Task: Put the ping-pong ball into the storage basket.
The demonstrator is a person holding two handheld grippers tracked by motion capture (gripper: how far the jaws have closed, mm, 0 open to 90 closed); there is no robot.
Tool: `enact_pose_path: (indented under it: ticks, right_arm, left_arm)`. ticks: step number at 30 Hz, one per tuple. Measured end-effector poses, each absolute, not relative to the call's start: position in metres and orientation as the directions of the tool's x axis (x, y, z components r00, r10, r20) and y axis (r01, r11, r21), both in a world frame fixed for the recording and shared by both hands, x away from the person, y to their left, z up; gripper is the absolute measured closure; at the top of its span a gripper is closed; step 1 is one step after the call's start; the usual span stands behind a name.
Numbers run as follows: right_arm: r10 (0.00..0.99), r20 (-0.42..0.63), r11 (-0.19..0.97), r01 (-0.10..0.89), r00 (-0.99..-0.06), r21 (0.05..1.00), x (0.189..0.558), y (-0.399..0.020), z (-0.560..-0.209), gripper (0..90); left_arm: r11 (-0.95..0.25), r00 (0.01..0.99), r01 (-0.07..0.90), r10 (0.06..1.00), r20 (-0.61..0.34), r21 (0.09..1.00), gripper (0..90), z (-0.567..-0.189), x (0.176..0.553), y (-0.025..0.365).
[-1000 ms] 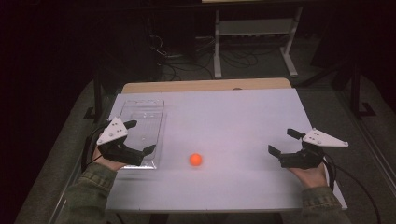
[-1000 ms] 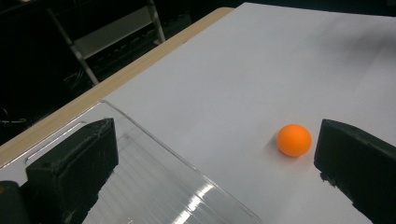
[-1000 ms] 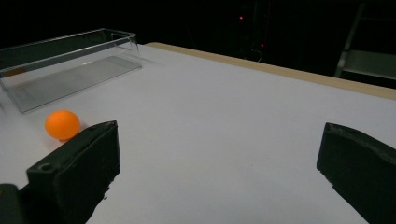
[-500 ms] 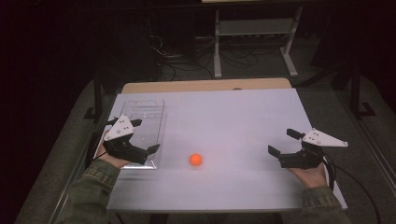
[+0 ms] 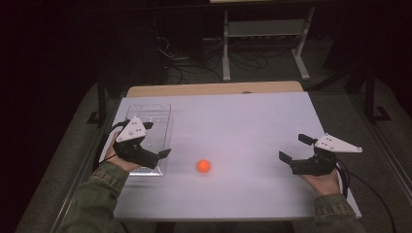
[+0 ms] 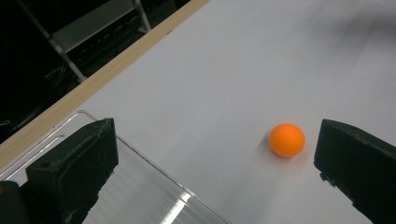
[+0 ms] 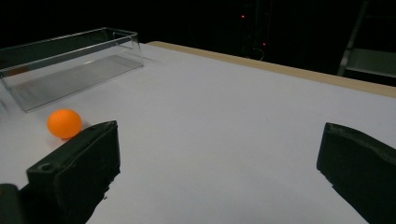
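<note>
Left tongs (image 5: 158,141) wide open over the tray (image 5: 160,116), empty, ball (image 5: 204,166) just beside on counter (image 5: 243,126); right tongs (image 5: 294,148) wide, empty, touching nothing.

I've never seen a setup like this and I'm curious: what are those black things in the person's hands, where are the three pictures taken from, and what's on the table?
A person holds a hand-operated gripper in each hand: the left gripper and the right gripper. Both are open and hold nothing. The high view looks down from above the person's side. The other two pictures come from cameras riding on each gripper, looking out between its two black jaws. On the white table lie an orange ball and a clear plastic tray. The left gripper hovers over the tray's near end, pointing toward the ball.
</note>
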State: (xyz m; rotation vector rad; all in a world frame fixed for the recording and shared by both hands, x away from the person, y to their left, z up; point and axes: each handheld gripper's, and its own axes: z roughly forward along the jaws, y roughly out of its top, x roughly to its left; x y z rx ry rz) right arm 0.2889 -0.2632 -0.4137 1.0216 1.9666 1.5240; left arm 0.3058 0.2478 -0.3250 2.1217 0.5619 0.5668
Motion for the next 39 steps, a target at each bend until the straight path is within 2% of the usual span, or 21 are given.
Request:
enact_pose_path:
  ticks: [39]
  right_arm:
    - [0.762, 0.091, 0.129, 0.288, -0.641, 0.949, 0.289, -0.261, -0.415, 0.0]
  left_arm:
    - [-0.661, 0.862, 0.19, 0.466, 0.199, 0.726, 0.0, -0.331, 0.323, 0.208]
